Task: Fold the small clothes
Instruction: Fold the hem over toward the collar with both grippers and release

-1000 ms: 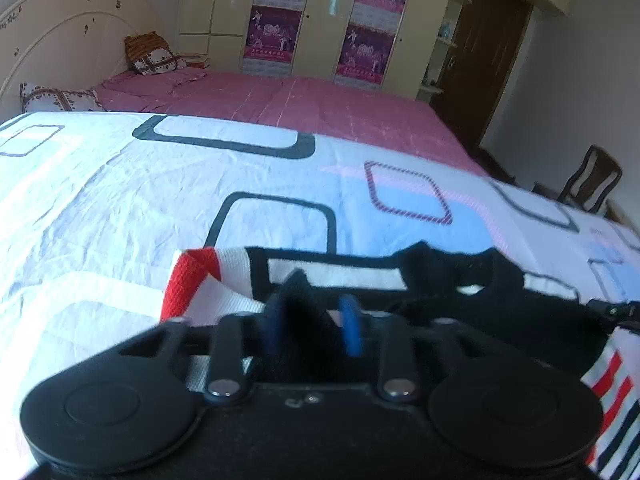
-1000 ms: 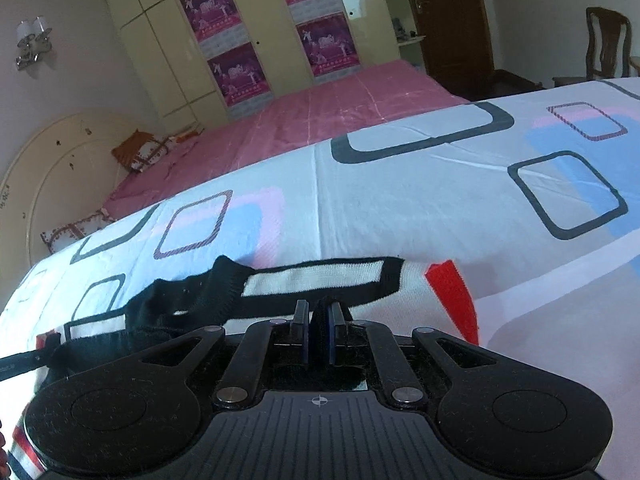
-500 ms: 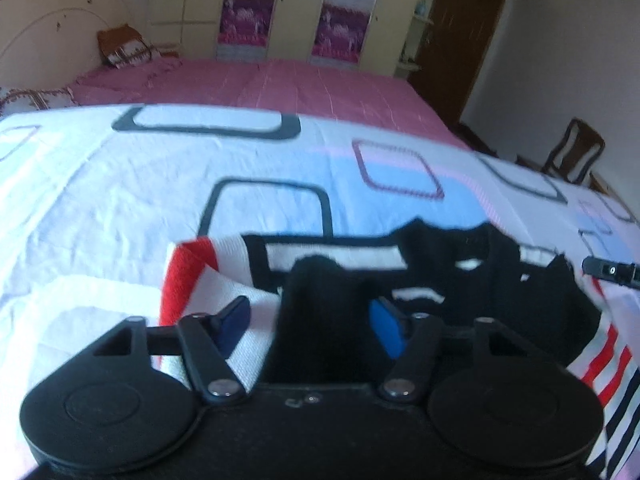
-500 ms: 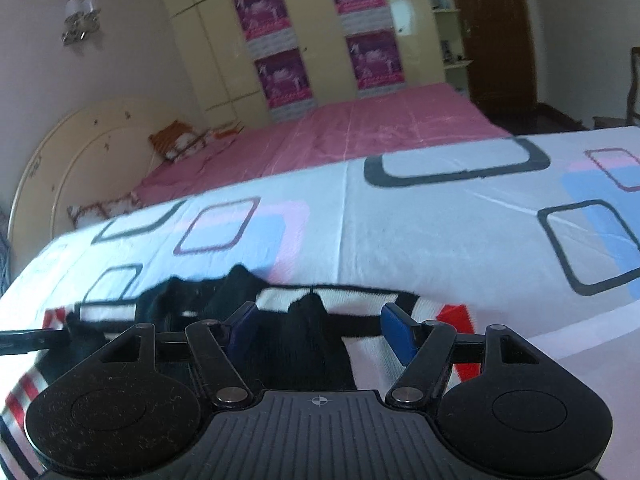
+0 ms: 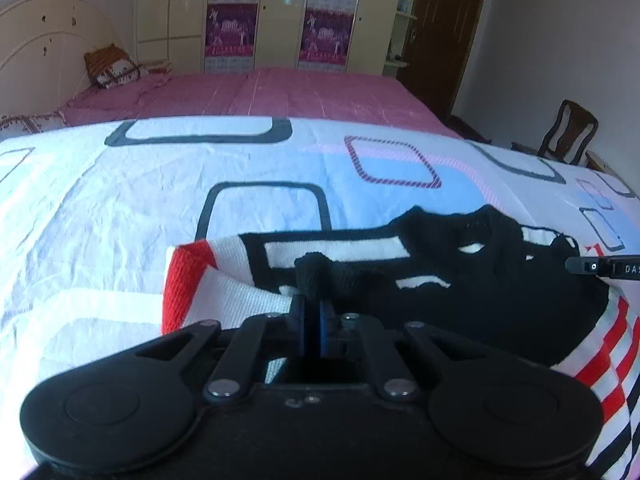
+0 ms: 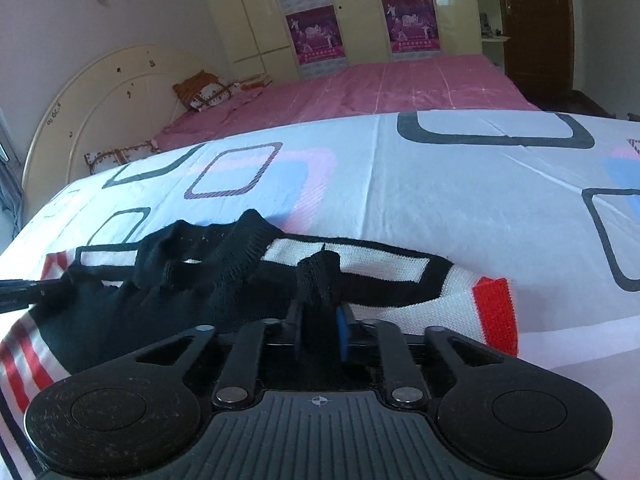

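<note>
A small knitted sweater (image 5: 460, 280), black with white panels and red stripes, lies crumpled on the patterned bedsheet (image 5: 120, 208). My left gripper (image 5: 313, 322) is shut on a pinched fold of its black fabric near the left side. In the right wrist view the same sweater (image 6: 200, 276) lies across the sheet, and my right gripper (image 6: 320, 320) is shut on a black fold of it near the red cuff (image 6: 496, 312). Each gripper's tip shows at the edge of the other's view.
The white sheet (image 6: 440, 184) with square prints covers the near bed. Behind it lies a pink bed (image 5: 260, 92) with pillows (image 5: 114, 66) and a cream headboard. Wardrobes with posters line the back wall. A wooden chair (image 5: 568, 132) stands at right.
Both grippers opened half a second ago around black fabric, then closed again on folds of the sweater. The cameras have tilted slightly downward.
</note>
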Tool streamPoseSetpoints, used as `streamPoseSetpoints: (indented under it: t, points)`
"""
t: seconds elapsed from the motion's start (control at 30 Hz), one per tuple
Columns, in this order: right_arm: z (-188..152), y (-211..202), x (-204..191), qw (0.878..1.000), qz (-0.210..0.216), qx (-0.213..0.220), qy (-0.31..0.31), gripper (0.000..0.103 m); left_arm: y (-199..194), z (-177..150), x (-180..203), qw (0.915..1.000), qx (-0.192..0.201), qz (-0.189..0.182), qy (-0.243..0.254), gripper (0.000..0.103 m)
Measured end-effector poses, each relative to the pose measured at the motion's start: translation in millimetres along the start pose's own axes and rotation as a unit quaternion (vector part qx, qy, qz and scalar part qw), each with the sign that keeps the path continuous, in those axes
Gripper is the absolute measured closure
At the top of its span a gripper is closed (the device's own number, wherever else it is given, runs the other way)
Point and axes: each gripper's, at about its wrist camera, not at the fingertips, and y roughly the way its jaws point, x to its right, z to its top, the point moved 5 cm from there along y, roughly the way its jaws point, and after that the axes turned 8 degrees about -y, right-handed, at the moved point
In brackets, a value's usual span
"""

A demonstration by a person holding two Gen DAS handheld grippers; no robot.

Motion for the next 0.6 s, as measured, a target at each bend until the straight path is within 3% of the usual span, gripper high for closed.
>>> streamPoseSetpoints:
  t: [0.3, 0.5, 0.6]
  points:
    - [27.0, -27.7, 1.8, 0.995, -0.053, 0.089, 0.0, 0.095, -19.4, 35.5, -1.1, 0.9949, 0.098, 0.011, -0.025, 0.097]
    - [7.4, 7.2, 21.5, 0.996, -0.079, 0.027, 0.036, 0.095, 14.8, 21.6, -6.7, 0.9968, 0.058, 0.049, -0.024, 0.097]
    - [1.6, 9.6, 24.9, 0.995, -0.081, 0.029, 0.043, 0.094, 25.3, 10.8, -12.5, 0.997, 0.039, 0.062, -0.024, 0.096]
